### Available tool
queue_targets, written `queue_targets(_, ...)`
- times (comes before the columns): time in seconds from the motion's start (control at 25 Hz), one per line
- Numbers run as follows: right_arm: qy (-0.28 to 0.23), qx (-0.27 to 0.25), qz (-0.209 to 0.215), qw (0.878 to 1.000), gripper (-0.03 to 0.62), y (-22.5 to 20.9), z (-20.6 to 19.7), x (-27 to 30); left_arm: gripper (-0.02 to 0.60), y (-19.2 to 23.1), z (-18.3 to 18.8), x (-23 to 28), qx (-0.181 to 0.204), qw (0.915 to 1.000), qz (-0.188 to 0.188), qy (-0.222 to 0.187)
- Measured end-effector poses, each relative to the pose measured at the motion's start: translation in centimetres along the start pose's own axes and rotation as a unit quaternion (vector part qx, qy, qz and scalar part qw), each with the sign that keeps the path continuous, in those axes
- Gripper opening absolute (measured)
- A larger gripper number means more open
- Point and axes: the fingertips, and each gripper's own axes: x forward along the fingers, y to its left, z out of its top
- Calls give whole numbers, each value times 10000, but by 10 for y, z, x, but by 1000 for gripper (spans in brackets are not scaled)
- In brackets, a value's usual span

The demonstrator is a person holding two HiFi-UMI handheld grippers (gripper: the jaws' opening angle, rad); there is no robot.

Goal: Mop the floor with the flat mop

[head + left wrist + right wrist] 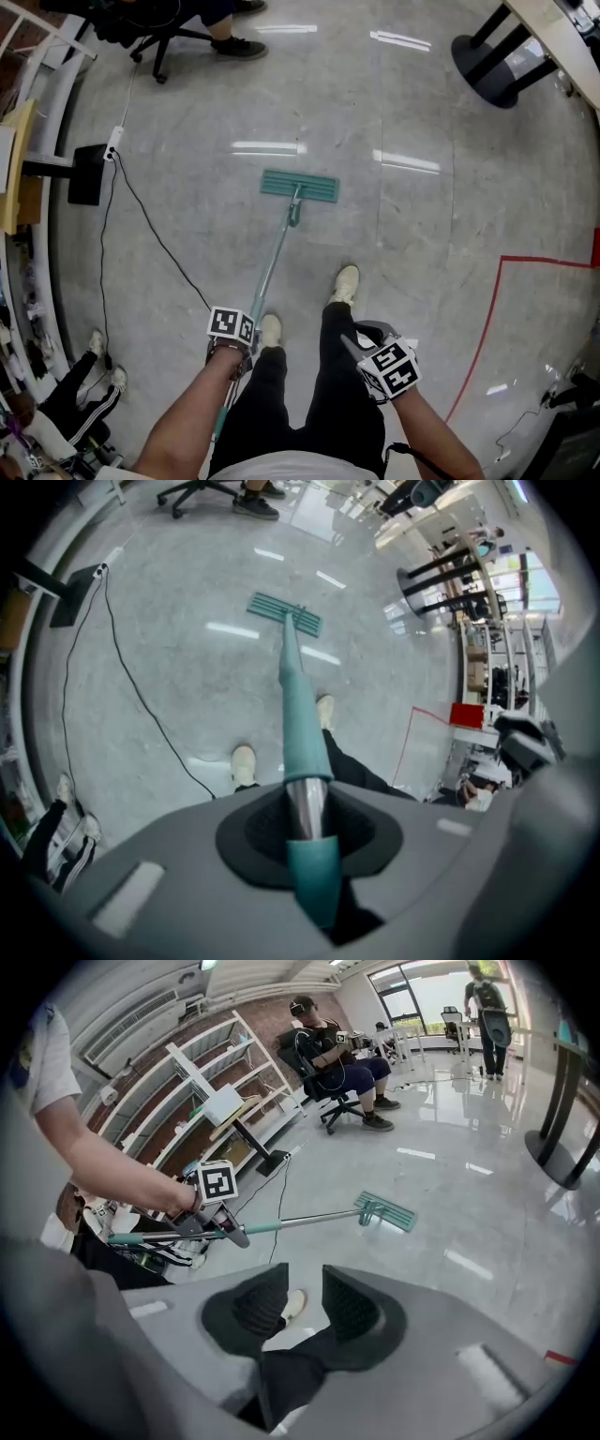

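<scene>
The flat mop's teal head (300,186) lies flat on the grey floor ahead of my feet. Its handle (272,272) slants back to my left gripper (240,345), which is shut on it. In the left gripper view the handle (302,724) passes between the jaws of the left gripper (307,829), and the mop head (284,613) shows far ahead. My right gripper (367,345) hangs beside my right leg, away from the mop. In the right gripper view the right gripper (305,1299) is open with nothing in it, and the mop head (386,1211) lies beyond.
A black cable (155,234) runs across the floor from a power strip (113,142) by a black stand base (89,174). A seated person's office chair (173,42) is at top left, a round table base (489,58) top right, and red floor tape (487,319) at the right. Shelving (28,141) lines the left.
</scene>
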Motion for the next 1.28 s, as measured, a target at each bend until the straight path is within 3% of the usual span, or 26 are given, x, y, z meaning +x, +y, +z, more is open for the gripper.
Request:
queue_targets(0.16, 131, -12, -86, 9999, 112, -16, -2, -11, 74, -10, 28, 12, 141, 9996, 4, -242)
queue_targets(0.32, 253, -38, -150, 9996, 112, -29, 1, -21, 74, -36, 99, 5, 74, 9993, -228, -277)
queue_targets(0.6, 182, 140, -147, 9996, 112, -38, 14, -30, 74, -58, 196, -14, 263, 9993, 41, -254)
queue_targets(1.04, 230, 444, -222, 9985, 114, -79, 2, -46, 75, -69, 246, -20, 226, 9990, -250, -306)
queue_targets(1.28, 268, 385, -222, 9987, 112, -86, 2, -50, 77, -100, 281, -27, -96, 9968, -725, -318)
